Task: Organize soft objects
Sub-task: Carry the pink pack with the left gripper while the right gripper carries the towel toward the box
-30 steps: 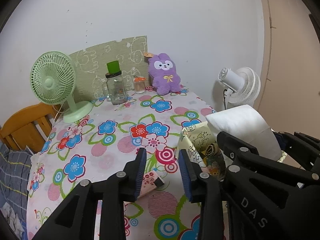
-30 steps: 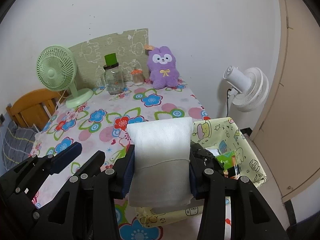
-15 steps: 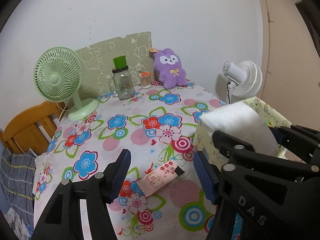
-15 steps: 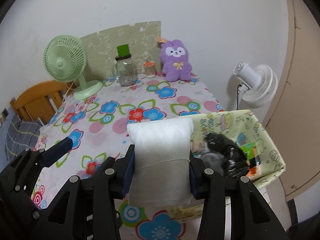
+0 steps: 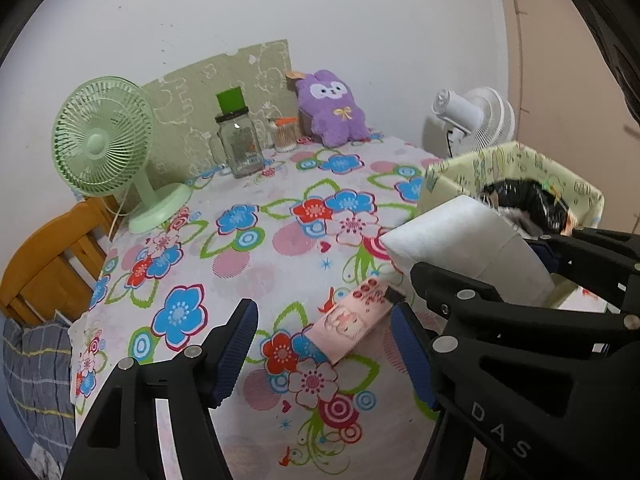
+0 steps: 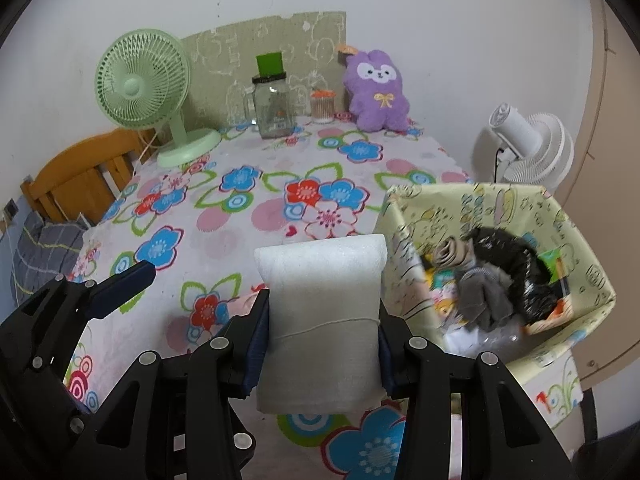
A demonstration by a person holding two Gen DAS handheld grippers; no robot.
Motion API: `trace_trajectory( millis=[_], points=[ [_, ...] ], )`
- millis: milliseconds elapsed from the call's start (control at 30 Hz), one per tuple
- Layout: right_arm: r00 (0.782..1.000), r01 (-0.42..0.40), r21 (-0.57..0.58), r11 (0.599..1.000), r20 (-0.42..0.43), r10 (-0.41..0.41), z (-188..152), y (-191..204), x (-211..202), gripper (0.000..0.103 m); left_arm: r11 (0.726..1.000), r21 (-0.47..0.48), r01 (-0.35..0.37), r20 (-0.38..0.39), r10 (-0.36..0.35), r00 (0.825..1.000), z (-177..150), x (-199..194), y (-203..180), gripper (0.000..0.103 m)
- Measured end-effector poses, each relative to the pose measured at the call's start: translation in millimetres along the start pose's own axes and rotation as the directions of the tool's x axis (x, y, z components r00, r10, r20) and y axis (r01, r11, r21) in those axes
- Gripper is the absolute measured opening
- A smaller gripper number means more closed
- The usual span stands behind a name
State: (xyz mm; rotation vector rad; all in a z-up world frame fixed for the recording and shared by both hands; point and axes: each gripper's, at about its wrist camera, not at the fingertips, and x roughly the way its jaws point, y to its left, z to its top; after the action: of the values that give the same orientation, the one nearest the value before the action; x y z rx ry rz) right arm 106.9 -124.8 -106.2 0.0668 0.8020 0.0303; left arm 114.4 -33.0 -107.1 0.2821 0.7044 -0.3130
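Observation:
My right gripper [image 6: 322, 340] is shut on a white foam roll [image 6: 320, 312] and holds it above the table, just left of a yellow patterned fabric bin [image 6: 592, 280]. The bin holds a black crinkled item [image 6: 516, 256] and a grey cloth [image 6: 480, 292]. The roll [image 5: 464, 236] and the bin [image 5: 452, 176] also show in the left wrist view. My left gripper [image 5: 324, 344] is open and empty above a pink packet [image 5: 352, 324] on the flowered tablecloth [image 5: 248, 264]. A purple plush bunny [image 6: 378, 92] sits at the far edge against the wall.
A green desk fan [image 6: 148, 88], a glass jar with a green card [image 6: 274, 100] and a small jar of cotton swabs [image 6: 322, 106] stand at the back. A wooden chair [image 6: 80, 176] is at the left, a white floor fan [image 6: 528, 148] at the right.
Both grippers have pulled back and risen, so more of the table and the bin's inside shows. My left gripper has opened wider. The right stays shut on the roll.

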Motion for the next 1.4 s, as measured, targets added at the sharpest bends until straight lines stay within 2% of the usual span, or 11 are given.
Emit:
trace_trajectory(
  millis=[400, 633, 800, 1000, 1067, 1133, 1200, 1400],
  points=[
    [0.996, 0.044, 0.042, 0.998, -0.074, -0.040, -21, 7, 34, 0.047, 0.988, 0.119, 0.094, -0.058, -0.088, 0.994, -19, 37, 3, 0.071],
    [0.993, 0.062, 0.090, 0.994, -0.106, -0.053, -27, 4, 49, 0.047, 0.980, 0.154, 0.127, -0.101, -0.112, 0.989, -21, 61, 0, 0.071],
    [0.990, 0.074, 0.132, 0.988, -0.133, -0.056, -33, -1, 58, 0.048, 0.970, 0.157, 0.188, -0.164, -0.162, 0.973, -21, 76, -2, 0.071],
    [0.990, 0.071, 0.187, 0.980, -0.131, -0.046, -33, -6, 64, 0.047, 0.964, 0.161, 0.213, -0.176, -0.184, 0.967, -15, 83, -3, 0.071],
    [0.990, 0.068, 0.195, 0.978, -0.133, -0.042, -31, -7, 65, 0.048, 0.960, 0.156, 0.234, -0.181, -0.205, 0.962, -15, 84, -2, 0.066],
    [0.990, 0.065, 0.196, 0.978, -0.138, -0.039, -30, -7, 67, 0.048, 0.948, 0.152, 0.278, -0.189, -0.249, 0.950, -15, 84, -2, 0.047],
    [0.989, 0.064, 0.197, 0.978, -0.142, -0.036, -29, -7, 68, 0.048, 0.938, 0.149, 0.314, -0.195, -0.283, 0.939, -15, 83, -3, 0.039],
    [0.987, 0.065, 0.178, 0.982, -0.154, -0.037, -29, -7, 69, 0.048, 0.950, 0.153, 0.274, -0.188, -0.244, 0.951, -19, 77, -5, 0.037]
  ],
)
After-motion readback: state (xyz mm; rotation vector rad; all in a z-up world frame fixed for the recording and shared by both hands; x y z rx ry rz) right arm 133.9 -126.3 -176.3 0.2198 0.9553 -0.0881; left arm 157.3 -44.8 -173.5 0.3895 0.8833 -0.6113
